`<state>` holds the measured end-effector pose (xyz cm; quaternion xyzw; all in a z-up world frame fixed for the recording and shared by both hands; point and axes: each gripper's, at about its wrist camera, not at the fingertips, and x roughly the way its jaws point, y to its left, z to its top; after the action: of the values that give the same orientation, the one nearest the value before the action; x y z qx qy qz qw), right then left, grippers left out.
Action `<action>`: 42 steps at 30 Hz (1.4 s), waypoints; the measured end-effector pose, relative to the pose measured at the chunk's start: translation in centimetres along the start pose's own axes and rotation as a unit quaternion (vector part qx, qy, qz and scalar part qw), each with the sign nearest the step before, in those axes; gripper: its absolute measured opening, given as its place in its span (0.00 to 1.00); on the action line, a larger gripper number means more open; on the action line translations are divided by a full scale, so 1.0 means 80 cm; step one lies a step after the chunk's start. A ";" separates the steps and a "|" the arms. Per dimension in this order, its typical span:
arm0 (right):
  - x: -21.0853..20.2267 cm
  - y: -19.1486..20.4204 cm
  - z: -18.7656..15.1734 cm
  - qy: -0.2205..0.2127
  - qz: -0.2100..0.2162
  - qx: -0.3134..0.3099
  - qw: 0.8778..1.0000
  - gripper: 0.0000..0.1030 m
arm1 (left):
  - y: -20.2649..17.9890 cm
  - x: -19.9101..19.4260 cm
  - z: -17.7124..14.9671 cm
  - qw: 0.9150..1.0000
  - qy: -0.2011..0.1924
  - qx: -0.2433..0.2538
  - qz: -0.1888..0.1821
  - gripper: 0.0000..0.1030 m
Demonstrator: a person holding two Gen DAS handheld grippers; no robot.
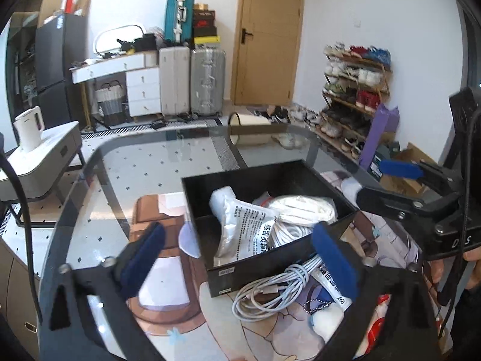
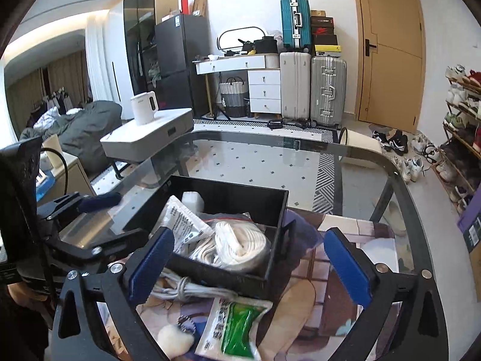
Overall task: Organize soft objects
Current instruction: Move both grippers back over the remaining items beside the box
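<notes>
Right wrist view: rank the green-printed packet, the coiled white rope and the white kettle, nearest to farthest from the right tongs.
1. Green-printed packet, on the mat just below the right tongs.
2. Coiled white rope, inside the black box ahead.
3. White kettle, far left on the side table beyond the glass.

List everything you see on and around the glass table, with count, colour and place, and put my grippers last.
box: 1, black, open, on the glass table
printed packet: 1, silver-white, in the box
rope coil: 1, white, in the box
cable bundle: 1, white, on the mat in front of the box
green packet: 1, green and white, on the mat, near edge
plush ball: 1, white, beside the green packet
glass table: 1, clear
kettle: 1, white, on a side table
suitcases: 3, white, silver, teal, by the wall
left gripper: 1, black with blue fingers, open, empty
right gripper: 1, black with blue fingers, open, empty
</notes>
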<state>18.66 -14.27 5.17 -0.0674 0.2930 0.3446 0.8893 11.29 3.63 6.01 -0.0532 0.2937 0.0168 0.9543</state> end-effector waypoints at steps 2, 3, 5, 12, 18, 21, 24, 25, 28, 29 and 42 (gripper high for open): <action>-0.011 0.001 -0.004 -0.002 0.000 0.001 1.000 0.99 | -0.001 -0.006 -0.003 1.000 0.000 0.002 0.007 1.00; -0.017 0.001 -0.007 -0.004 0.002 0.001 1.000 0.99 | -0.001 -0.010 -0.005 1.000 -0.002 0.003 0.010 1.00; -0.027 0.002 -0.012 -0.007 0.007 0.002 1.000 0.99 | -0.001 -0.017 -0.009 1.000 -0.005 0.005 0.014 1.00; -0.053 0.008 -0.032 -0.006 0.014 0.007 1.000 0.99 | 0.001 -0.039 -0.025 1.000 -0.013 -0.005 0.017 1.00; -0.063 0.013 -0.055 -0.004 0.020 0.015 1.000 0.99 | -0.004 -0.049 -0.041 1.000 -0.013 0.000 0.020 1.00; -0.063 0.013 -0.065 0.003 0.021 0.017 1.000 0.99 | -0.008 -0.054 -0.050 1.000 -0.013 0.000 0.022 1.00; -0.065 0.013 -0.073 0.015 0.017 0.014 1.000 0.99 | -0.012 -0.057 -0.057 1.000 -0.011 -0.003 0.021 1.00; -0.066 0.014 -0.074 0.015 0.016 0.013 1.000 0.99 | -0.014 -0.059 -0.060 1.000 -0.010 -0.003 0.020 1.00; -0.074 0.010 -0.082 0.018 0.018 0.019 0.999 0.99 | -0.018 -0.061 -0.071 1.000 -0.004 0.003 0.023 1.00; -0.076 0.008 -0.083 0.020 0.018 0.021 0.999 0.99 | -0.020 -0.061 -0.073 1.000 -0.003 0.004 0.023 1.00; -0.070 0.019 -0.116 0.073 0.044 -0.018 0.996 0.99 | -0.036 -0.063 -0.101 0.999 0.024 0.011 0.030 1.00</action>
<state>9.97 -19.36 0.90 -0.0958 0.3537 0.3832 0.8479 2.82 -0.16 2.48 -0.0337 0.3183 0.0412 0.9465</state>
